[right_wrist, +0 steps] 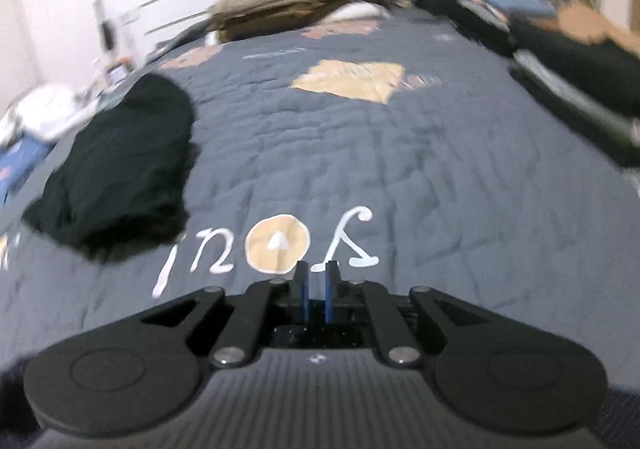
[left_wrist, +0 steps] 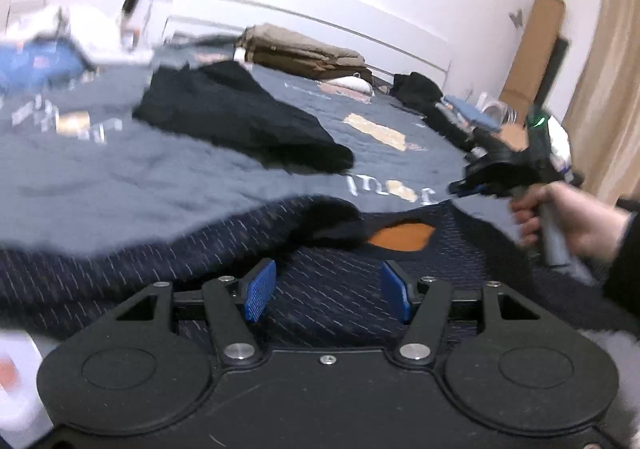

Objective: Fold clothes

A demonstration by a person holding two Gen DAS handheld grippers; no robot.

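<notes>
A dark navy knit garment [left_wrist: 328, 289] with pale flecks lies across the lower half of the left wrist view, its long axis running roughly left to right across the frame, and its open neck with an orange inner patch [left_wrist: 400, 237] faces the top of the frame. The left gripper [left_wrist: 327, 291] hangs just over this knit with its blue pads [left_wrist: 260, 291] standing well apart; cloth shows between them, but neither pad presses on it. At the right edge of that view a hand [left_wrist: 572, 221] holds the right gripper [left_wrist: 472, 185] above the grey bedspread [left_wrist: 140, 185]; its fingers are too blurred there to judge. The right wrist view settles the matter: the right gripper [right_wrist: 316, 289] has its two blue pads drawn nearly together, and nothing visible lies between them. This view does not show the navy knit, only the bedspread [right_wrist: 400, 169] with white lettering [right_wrist: 344, 245] and a tan round patch [right_wrist: 278, 243] just beyond the fingertips. A black garment [left_wrist: 240, 117] lies crumpled in the upper middle of the left view and at left centre of the right view [right_wrist: 116, 165]. Folded tan fabric [right_wrist: 296, 5] sits at the far end of the bed in both views.
</notes>
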